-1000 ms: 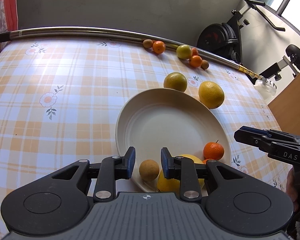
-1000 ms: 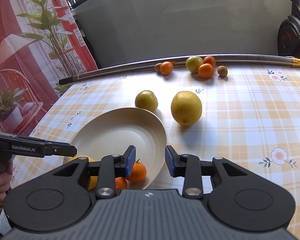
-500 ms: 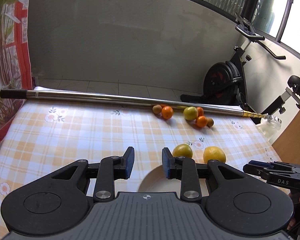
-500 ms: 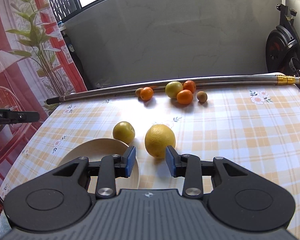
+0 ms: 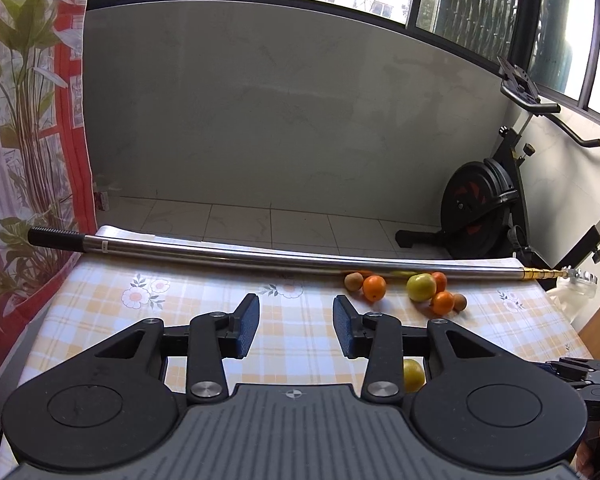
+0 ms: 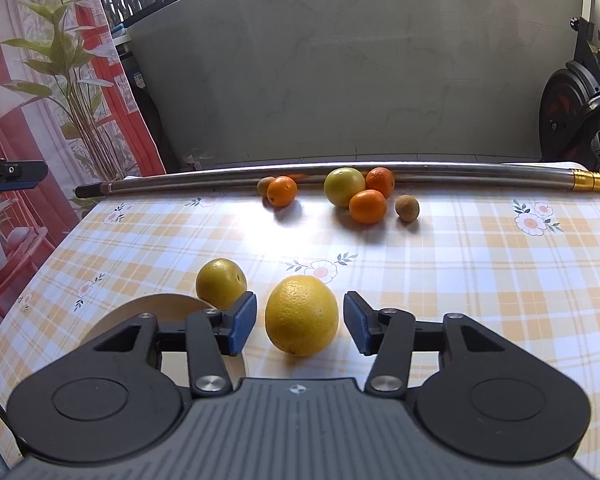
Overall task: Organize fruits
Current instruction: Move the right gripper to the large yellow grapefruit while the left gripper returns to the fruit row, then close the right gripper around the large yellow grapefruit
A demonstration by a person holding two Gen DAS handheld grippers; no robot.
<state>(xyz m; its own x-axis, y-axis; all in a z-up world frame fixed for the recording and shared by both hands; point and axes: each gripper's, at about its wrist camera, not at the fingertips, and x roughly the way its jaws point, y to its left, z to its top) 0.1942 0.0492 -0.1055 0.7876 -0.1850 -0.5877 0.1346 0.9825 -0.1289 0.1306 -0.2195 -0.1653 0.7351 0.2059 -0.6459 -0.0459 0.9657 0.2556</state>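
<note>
In the right wrist view my right gripper hangs low over the checked tablecloth, its jaws opening. A large yellow orange lies between its fingers with a small gap on each side. A yellow-green fruit sits just to its left, against the cream plate. By the far edge lie several small fruits: oranges, a green-yellow one and a brown one. My left gripper is raised above the table, its jaws opening with nothing between them. The plate is hidden in its view.
A long metal pole lies along the table's far edge, just behind the small fruits. An exercise bike stands on the floor beyond the far right corner. A curtain with a plant print hangs at the left.
My left gripper rose from over the plate and tilted up, so the plate left its view; its jaws widened. My right gripper moved forward to the large orange, and its jaws widened around it.
</note>
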